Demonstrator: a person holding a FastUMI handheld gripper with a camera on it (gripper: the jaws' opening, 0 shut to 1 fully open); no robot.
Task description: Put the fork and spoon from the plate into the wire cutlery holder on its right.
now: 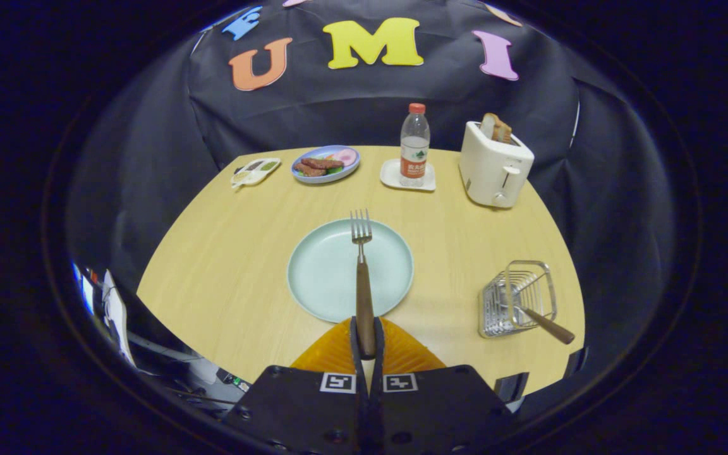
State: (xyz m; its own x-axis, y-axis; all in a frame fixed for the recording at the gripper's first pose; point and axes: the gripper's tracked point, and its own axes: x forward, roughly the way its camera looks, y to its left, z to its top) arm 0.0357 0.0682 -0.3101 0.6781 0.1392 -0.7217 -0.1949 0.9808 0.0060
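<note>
The tool (366,344) has a wide black housing made of two flat plates that meet along a centre seam. Each plate carries a small square black-and-white marker near the seam. Round screw heads dot the plates' corners and lower edges. Ribbed panels fan out behind the narrow fingers (355,341); their material is hard to judge.

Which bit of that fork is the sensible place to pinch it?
The wooden handle's end, from the near side, as the gripper does now: both fingers press on the fork there. The handle is thicker than the tines, which point away over the plate, leaving them free toward the wire holder.
</note>
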